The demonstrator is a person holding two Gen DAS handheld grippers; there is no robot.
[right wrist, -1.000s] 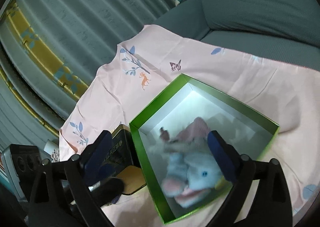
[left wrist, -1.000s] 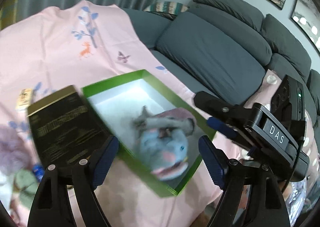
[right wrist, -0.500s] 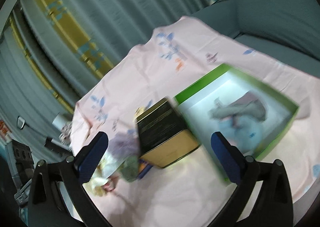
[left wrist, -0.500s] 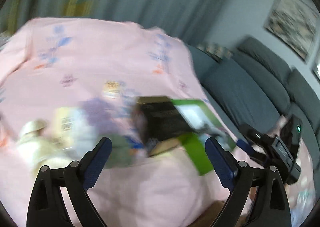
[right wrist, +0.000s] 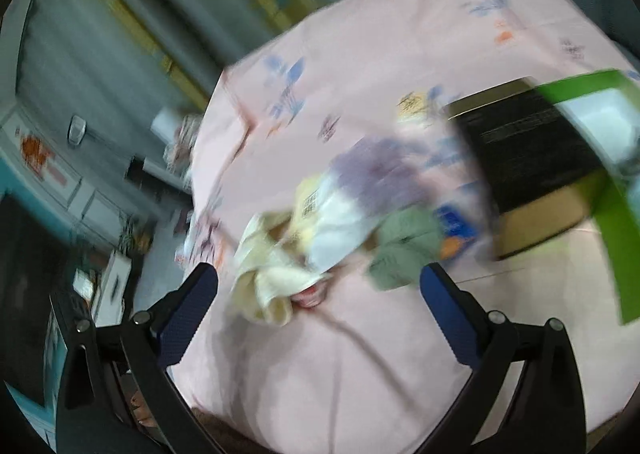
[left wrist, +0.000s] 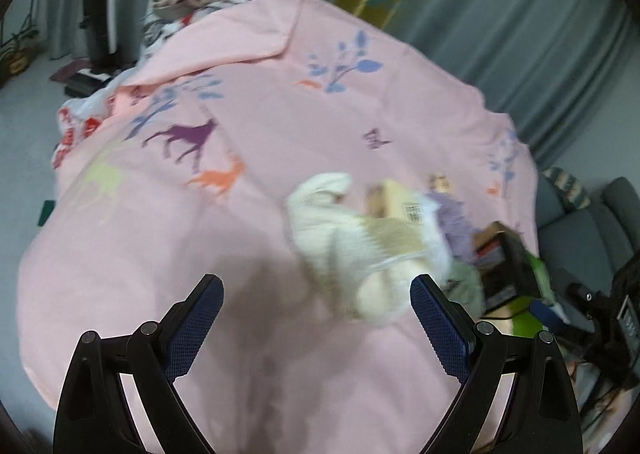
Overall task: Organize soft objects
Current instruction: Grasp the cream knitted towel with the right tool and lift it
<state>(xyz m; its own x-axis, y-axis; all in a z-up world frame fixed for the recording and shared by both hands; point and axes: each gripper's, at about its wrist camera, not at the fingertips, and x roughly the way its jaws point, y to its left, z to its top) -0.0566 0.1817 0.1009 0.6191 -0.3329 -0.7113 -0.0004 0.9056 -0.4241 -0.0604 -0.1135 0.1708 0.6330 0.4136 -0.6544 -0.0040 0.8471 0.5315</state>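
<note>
Cream plush toy (left wrist: pixel 340 230): lies on the pink printed sheet (left wrist: pixel 248 101), at the near end of a loose pile; blurred in both views, form uncertain.
Pile, remainder: white soft item (right wrist: pixel 344 221) bearing a printed code label, purple fuzzy item (right wrist: pixel 376 169), grey-green soft item (right wrist: pixel 404 250), all touching or overlapping. A small blue packet (right wrist: pixel 456 223) sits just beside the grey-green one.
Black box (right wrist: pixel 528 145): stands right of the pile in the right wrist view, against the green box (right wrist: pixel 616 221), whose white interior is only partly in frame.
Left gripper (left wrist: pixel 316 318): fingers spread wide, nothing between them; the jaws have just been opening. It points down at bare sheet, with the cream toy just ahead of the right-hand finger.
Right gripper (right wrist: pixel 320 306): fingers spread, empty, aimed at the cream toy and the white item.
Surroundings: grey curtains (left wrist: pixel 520 33) behind; a dark sofa at the edge of the left wrist view.
Step in hand, as judged: reaching for another soft item from the pile, none gripped yet.
Next move calls for: choosing 1 item, likely the cream toy as nearest, bringing the fingers astride its bulk, closing firmly enough to bunch the fabric, then carrying it to the green box. Risk: neighbouring items dragging along.
</note>
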